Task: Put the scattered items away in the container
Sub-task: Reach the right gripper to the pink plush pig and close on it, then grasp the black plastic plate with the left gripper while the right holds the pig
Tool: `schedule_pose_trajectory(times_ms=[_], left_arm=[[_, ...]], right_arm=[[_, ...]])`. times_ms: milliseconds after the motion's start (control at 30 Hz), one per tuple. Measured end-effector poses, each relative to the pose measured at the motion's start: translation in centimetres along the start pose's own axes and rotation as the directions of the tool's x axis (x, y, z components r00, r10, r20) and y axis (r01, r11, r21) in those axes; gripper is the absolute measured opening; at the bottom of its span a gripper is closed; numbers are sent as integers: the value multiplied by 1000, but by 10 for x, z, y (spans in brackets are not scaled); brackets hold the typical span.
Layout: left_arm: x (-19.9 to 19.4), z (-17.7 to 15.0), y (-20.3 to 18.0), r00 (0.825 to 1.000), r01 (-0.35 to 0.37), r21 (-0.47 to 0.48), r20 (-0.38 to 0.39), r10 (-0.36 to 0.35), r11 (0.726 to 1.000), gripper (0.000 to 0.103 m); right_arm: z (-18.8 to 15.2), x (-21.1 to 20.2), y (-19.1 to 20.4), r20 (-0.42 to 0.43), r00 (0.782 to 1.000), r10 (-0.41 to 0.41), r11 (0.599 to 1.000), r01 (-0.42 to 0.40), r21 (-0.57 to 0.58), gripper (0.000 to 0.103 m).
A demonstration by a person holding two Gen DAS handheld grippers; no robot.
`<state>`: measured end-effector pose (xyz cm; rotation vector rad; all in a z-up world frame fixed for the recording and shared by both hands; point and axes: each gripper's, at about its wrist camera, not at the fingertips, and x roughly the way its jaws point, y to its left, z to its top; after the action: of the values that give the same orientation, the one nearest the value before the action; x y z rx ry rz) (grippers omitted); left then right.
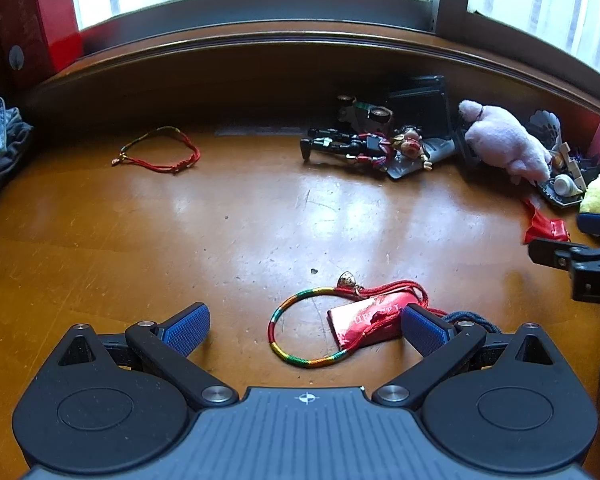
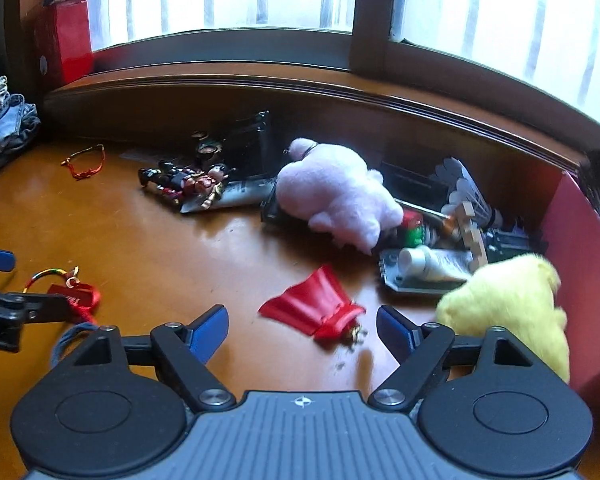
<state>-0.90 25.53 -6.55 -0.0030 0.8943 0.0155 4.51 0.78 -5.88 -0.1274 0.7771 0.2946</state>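
Fingers (image 1: 424,330) of our left gripper (image 1: 305,330) spread wide around a striped cord bangle (image 1: 300,330) and glossy red pouch (image 1: 370,322); our right gripper (image 2: 302,330) gapes at a crumpled red satin bag (image 2: 312,306) on the scuffed wooden worktop (image 1: 220,232).

Black linkage arms, silver screws, and blue ribbed fingers (image 1: 188,328) on both grippers.

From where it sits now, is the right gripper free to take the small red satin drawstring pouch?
Probably yes. The right gripper is open with the red satin drawstring pouch lying between its fingers on bare wooden tabletop. The yellow plush toy sits close beside the right finger and might get brushed.
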Motion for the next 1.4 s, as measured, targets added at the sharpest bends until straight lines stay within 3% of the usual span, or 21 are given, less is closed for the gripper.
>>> schedule_pose_trajectory(times_ms=[200, 500, 733, 867, 1200, 1400], left_arm=[[0, 10, -11, 1000, 18, 29, 24, -19, 999, 103], [3, 28, -28, 997, 50, 49, 58, -53, 998, 103], [11, 25, -24, 999, 36, 41, 26, -37, 999, 103], [13, 23, -20, 999, 28, 26, 17, -28, 999, 103], [16, 27, -26, 999, 30, 45, 15, -31, 999, 103], [20, 51, -40, 993, 71, 80, 87, -78, 994, 103]], right_arm=[[7, 11, -6, 24, 1000, -16, 1000, 16, 16, 82], [48, 31, -14, 84, 992, -93, 991, 101, -87, 83], [70, 62, -18, 77, 995, -70, 990, 79, -113, 85], [70, 71, -12, 84, 995, -51, 992, 60, -115, 76], [54, 23, -6, 157, 988, -13, 996, 26, -82, 71], [29, -17, -7, 134, 991, 1, 999, 4, -38, 71]])
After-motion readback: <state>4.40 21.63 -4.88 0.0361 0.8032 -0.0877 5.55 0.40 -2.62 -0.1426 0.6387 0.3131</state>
